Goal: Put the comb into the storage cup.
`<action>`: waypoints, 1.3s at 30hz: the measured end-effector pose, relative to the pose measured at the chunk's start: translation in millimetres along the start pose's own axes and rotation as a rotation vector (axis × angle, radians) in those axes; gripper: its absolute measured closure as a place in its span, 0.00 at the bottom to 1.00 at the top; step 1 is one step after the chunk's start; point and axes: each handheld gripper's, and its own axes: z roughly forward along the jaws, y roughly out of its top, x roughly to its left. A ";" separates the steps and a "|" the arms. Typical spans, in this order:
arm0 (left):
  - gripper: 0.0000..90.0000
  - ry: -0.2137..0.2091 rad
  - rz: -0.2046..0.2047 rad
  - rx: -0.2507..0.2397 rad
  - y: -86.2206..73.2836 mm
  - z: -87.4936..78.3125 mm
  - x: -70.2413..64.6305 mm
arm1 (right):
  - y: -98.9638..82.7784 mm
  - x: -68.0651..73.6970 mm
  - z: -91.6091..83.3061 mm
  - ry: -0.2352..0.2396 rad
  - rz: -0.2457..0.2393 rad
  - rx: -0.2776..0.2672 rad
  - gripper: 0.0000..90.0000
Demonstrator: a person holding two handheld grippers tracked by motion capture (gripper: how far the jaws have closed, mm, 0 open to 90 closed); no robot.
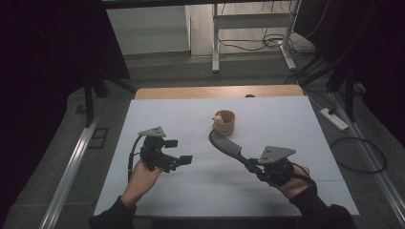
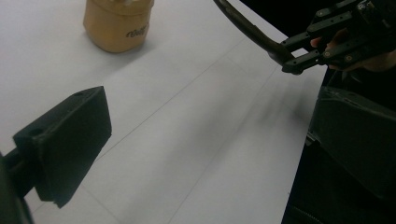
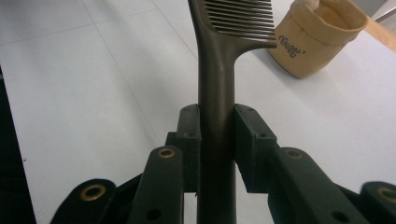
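A white sheet [image 1: 200, 191] covers the table, faint straight lines ruling it into large squares, and a strip of bare wooden tabletop [image 1: 191, 92] shows along its far edge. Around the table the floor is grey, with a metal rail [image 1: 71, 171] running along the left side, a white metal frame [image 1: 248, 28] standing beyond the far edge, and dark cables [image 1: 356, 155] and a white power strip [image 1: 334, 119] lying to the right. The sides of the room are dark. On the far half of the sheet stands a small tan paper pouch [image 1: 224, 122], open at the top, with printed lettering on its side. The right gripper [image 1: 254, 165] pinches the handle of a dark comb [image 1: 226, 145] firmly between both pads; the comb is off the sheet, its toothed end reaching toward the pouch and stopping just short of it. The left gripper [image 1: 179, 151] hangs above the left part of the sheet, jaws spread wide with nothing between them, well apart from the comb and the pouch.
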 end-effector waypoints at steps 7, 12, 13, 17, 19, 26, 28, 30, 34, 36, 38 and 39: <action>0.00 -0.046 -0.006 0.008 8.4 10.3 -0.2 | 2.6 3.2 0.5 -0.004 -0.018 -0.016 0.81; 0.00 -0.071 -0.011 0.008 14.0 16.9 -1.2 | 4.3 4.7 0.7 -0.004 -0.025 -0.026 0.81; 0.00 -0.077 -0.012 0.009 15.0 17.9 -1.2 | 4.7 5.0 0.7 -0.004 -0.025 -0.027 0.81; 0.00 -0.100 -0.017 0.005 19.0 22.5 -1.8 | 5.8 6.0 0.7 -0.006 -0.030 -0.036 0.81; 0.00 -0.112 -0.019 0.004 20.8 25.0 -2.1 | 6.4 6.6 0.8 -0.006 -0.033 -0.038 0.81; 0.00 -0.137 -0.023 0.014 26.3 33.6 -3.7 | 8.6 9.0 1.1 -0.005 -0.043 -0.050 0.81; 0.00 -0.140 -0.023 0.018 27.8 36.0 -4.0 | 9.2 9.9 1.4 -0.007 -0.048 -0.050 0.81; 0.00 -0.145 -0.022 0.023 29.3 38.4 -4.4 | 9.7 10.6 1.8 -0.008 -0.052 -0.054 0.81; 0.00 -0.155 -0.025 0.032 32.1 43.3 -5.3 | 10.7 11.7 2.2 -0.011 -0.060 -0.060 0.81; 0.00 -0.163 -0.027 0.035 33.1 45.9 -5.8 | 11.3 12.2 2.4 -0.012 -0.065 -0.063 0.81; 0.00 -0.169 -0.029 0.039 34.2 48.6 -6.2 | 11.8 12.8 2.7 -0.017 -0.071 -0.066 0.81; 0.00 -0.174 -0.031 0.040 34.5 50.0 -6.5 | 12.2 13.1 2.8 -0.017 -0.072 -0.067 0.81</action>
